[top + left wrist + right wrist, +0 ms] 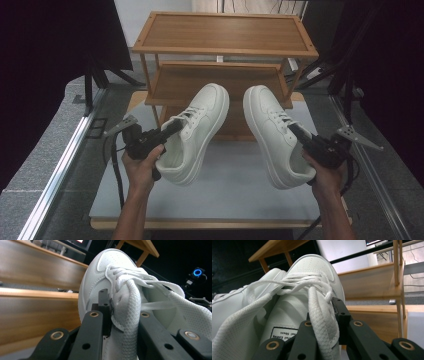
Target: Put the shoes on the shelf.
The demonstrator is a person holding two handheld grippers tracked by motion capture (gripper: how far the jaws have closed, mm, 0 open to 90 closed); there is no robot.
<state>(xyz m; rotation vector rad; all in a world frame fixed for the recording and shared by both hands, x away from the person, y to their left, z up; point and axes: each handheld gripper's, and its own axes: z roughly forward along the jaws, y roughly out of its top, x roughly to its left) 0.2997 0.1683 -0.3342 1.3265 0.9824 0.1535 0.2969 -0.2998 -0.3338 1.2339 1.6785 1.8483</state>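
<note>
White sneakers hang above the grey tabletop (225, 190), toes towards the far wooden rack (225, 47). Left tongs (172, 129) clamp the left shoe (197, 132) at its collar. Right tongs (296, 131) clamp the right shoe (272, 135) likewise.

The high view is bright in the middle and very dark at both sides, where black curtains swallow the light. Light falls from above onto the pale grey worktop (225, 185), and soft shadows lie under the two white lace-up shoes (197, 132). The shoes look almost glowing, with little detail in the whitest parts. This picture is a bit soft and grainy.

In the left gripper view the brown wooden shelf rack (37, 277) is blurry, and a small blue ring light (197, 272) shines in the dark corner. In the right gripper view the close black jaws look sharp, while the far background is fuzzy.
</note>
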